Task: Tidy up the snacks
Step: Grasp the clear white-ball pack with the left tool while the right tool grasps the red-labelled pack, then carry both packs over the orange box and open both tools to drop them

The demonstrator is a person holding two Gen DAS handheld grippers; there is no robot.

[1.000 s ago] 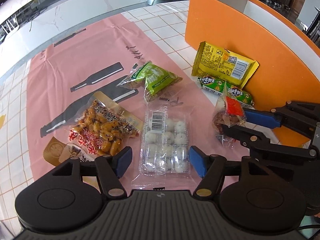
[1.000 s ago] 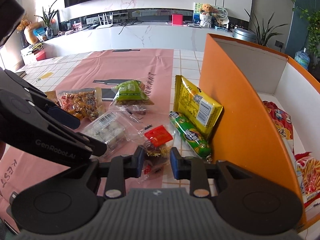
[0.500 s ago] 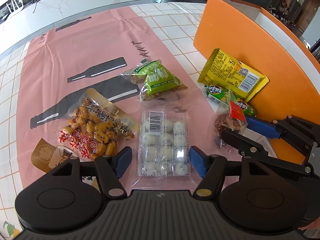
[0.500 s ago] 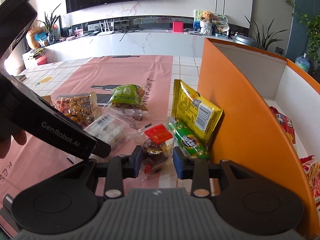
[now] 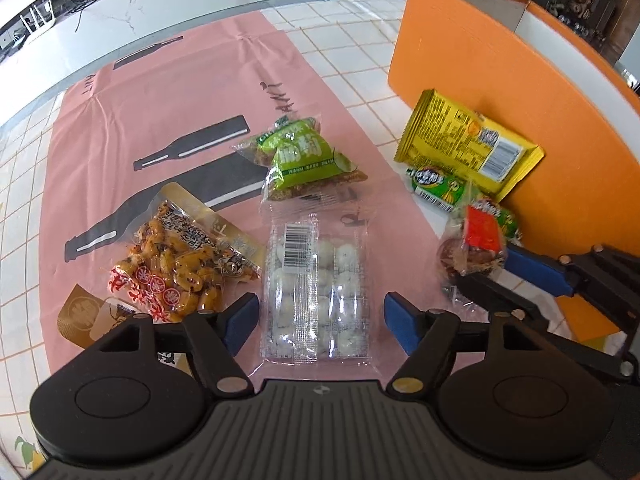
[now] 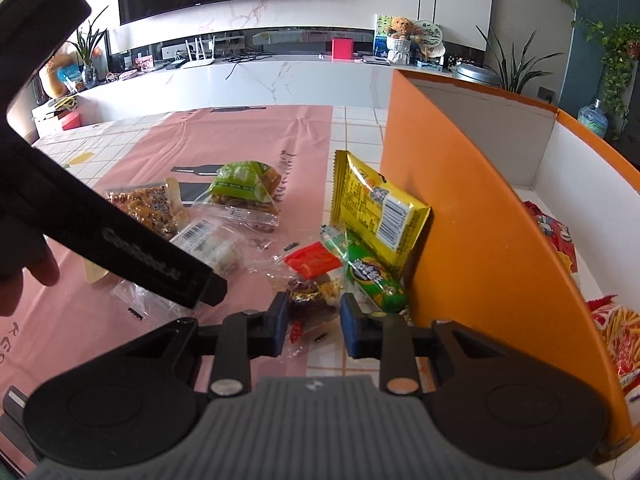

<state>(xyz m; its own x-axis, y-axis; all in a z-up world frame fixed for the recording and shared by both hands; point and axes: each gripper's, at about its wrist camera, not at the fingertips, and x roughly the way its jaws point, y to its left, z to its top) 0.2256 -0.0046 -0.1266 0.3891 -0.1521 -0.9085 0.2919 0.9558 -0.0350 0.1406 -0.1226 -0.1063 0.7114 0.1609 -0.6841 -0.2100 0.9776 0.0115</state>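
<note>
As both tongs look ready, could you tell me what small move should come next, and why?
Probably lower the open left tongs and close on the clear pack of white balls, which lies between its pads untouched; the right tongs, just closing, already straddle the red-labelled packet.

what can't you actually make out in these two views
- Orange box contents: in the right wrist view its near wall hides all but some red snack bags; the frame edge crops them.
- Clear tray of white balls: in the right wrist view the left gripper covers most of it.
- Small red-labelled packet: whether the right gripper pinches it; its lower part is hidden between the pads.
- Package print: too small.
</note>
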